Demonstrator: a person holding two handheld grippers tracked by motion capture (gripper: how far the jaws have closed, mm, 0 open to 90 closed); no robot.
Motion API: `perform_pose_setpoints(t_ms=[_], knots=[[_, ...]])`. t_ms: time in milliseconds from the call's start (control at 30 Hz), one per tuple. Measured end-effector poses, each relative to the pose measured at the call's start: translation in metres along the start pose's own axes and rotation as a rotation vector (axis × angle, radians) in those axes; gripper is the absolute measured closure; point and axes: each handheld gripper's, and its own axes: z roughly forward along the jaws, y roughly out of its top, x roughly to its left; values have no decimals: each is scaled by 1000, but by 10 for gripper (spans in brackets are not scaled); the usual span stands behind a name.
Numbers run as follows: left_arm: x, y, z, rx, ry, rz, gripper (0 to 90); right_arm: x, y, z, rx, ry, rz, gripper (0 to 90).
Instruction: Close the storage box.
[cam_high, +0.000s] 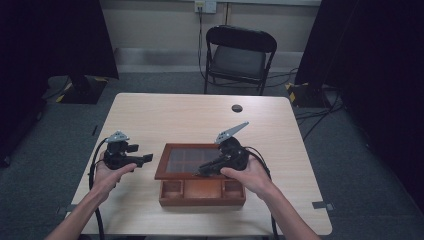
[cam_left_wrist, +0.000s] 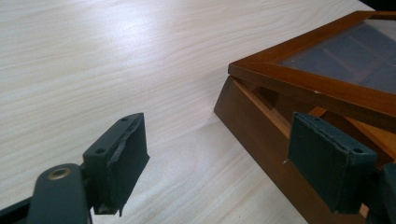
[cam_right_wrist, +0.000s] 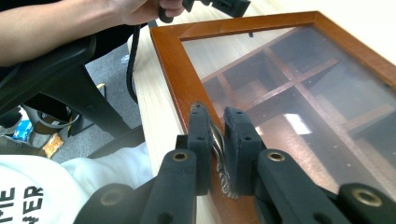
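- A wooden box (cam_high: 202, 192) sits near the table's (cam_high: 165, 115) near edge, its glass lid (cam_high: 192, 161) raised slightly.
- The right gripper (cam_right_wrist: 218, 140) is clamped on the lid's metal handle (cam_right_wrist: 219, 154).
- The left gripper (cam_left_wrist: 224, 154), jaws apart and holding nothing, hovers just left of the box.

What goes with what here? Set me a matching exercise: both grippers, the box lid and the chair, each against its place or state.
1. left gripper
2. right gripper
3. glass lid
4. chair

A. beyond the table's far edge
B. shut on the metal handle
C. fingers open, beside the box
D. tilted ajar above the box

Pairs: 1-C, 2-B, 3-D, 4-A
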Motion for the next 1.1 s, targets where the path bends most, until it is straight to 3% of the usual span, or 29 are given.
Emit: perform_pose_setpoints(t_ms=[233,1100], knots=[[-2,1,2,3,-5,11,199,2,-3,4,1,-3,-6,822],[-1,-1,4,29,-9,-6,199,6,-22,34,117,-28,-27,822]])
